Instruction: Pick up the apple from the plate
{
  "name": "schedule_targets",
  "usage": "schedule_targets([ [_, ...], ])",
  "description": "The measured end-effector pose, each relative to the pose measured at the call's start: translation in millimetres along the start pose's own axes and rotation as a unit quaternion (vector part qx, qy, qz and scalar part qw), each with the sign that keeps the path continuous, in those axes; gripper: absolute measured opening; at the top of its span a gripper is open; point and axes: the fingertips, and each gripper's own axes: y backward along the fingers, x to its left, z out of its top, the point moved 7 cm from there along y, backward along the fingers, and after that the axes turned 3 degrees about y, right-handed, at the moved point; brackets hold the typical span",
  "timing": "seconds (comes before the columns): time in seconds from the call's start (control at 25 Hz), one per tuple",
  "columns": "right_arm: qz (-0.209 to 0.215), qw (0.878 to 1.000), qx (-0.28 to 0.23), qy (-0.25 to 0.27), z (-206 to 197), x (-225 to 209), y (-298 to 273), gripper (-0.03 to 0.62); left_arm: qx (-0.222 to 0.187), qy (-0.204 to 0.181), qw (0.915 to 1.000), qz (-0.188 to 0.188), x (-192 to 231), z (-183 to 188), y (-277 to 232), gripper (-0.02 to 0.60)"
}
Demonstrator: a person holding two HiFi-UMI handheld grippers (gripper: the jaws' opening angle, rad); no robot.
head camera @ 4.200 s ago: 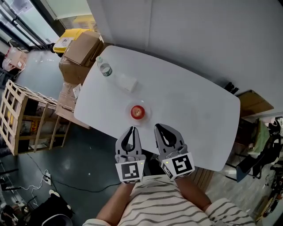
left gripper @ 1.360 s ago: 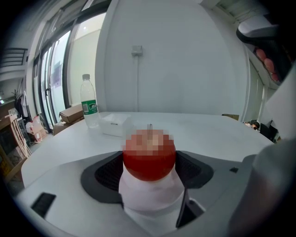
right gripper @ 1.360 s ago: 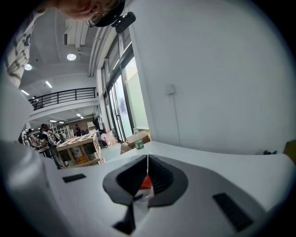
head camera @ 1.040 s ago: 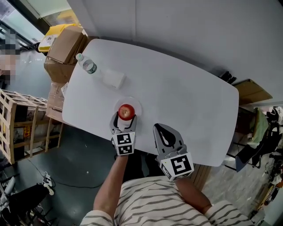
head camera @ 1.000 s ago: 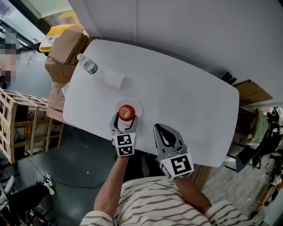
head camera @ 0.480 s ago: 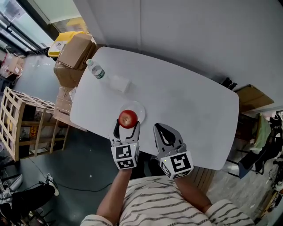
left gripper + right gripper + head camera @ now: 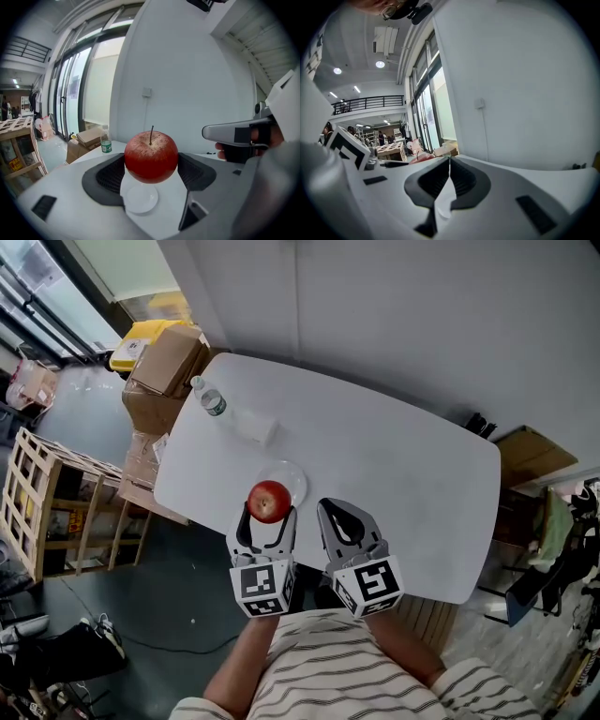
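Red apple (image 7: 151, 156) clamped between left gripper (image 7: 265, 519) jaws, held clear above empty plate (image 7: 139, 198) on white table (image 7: 394, 474), right gripper (image 7: 449, 171) closed, nothing gripped.

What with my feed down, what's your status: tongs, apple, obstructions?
Left tongs shut on apple, held above plate. Right tongs shut, empty. Nothing seen in the way.

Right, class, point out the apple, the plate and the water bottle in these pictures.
apple (image 7: 151, 156): left gripper view, middle of its red skin.
plate (image 7: 139, 199): left gripper view, its bare centre.
water bottle (image 7: 209, 400): head view, middle of its body.
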Motion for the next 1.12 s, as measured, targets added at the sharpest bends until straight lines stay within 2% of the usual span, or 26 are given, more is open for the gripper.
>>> schedule_targets([
  [0.36, 0.010, 1.000, -0.007, 0.016, 15.7, 9.0, -1.6, 0.014, -0.042, -0.014, 0.9990, 0.005, -8.3, 26.3, 17.0, 0.360],
  [0.6, 0.013, 0.999, -0.019, 0.024, 29.5, 13.5, 2.3, 0.014, -0.048, -0.014, 0.9987, 0.005, -13.3, 43.4, 31.4, 0.360],
  [1.12, 0.022, 0.998, -0.040, 0.042, 46.7, 28.2, 9.6, 0.014, -0.101, -0.024, 0.9944, 0.021, -8.5, 72.6, 58.2, 0.360],
])
